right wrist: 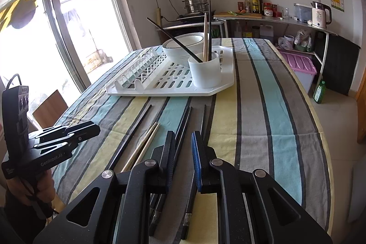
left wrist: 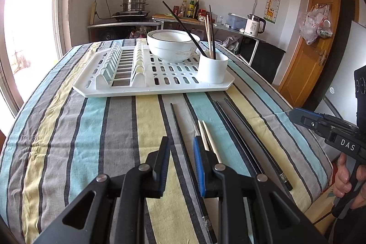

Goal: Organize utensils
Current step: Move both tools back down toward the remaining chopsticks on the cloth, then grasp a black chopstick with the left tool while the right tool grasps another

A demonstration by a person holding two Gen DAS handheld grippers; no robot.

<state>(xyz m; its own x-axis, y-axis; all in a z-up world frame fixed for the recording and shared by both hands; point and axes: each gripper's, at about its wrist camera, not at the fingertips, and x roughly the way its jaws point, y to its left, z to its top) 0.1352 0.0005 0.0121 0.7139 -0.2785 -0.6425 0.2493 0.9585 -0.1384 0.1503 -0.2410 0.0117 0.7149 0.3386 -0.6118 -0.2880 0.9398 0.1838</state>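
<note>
Left wrist: chopstick (left wrist: 183,148) between hand-held gripper (left wrist: 181,148) fingers.

The black left claw (left wrist: 181,158), blue pads lining its fingers (left wrist: 199,166), tilts downward with its jaws parted and nothing between the pads. The black right claw (right wrist: 183,152) tilts down likewise, jaws apart, gripping nothing. A bare hand (left wrist: 347,182) wraps the right claw's handle; another hand (right wrist: 34,189) grips the left's.
</note>
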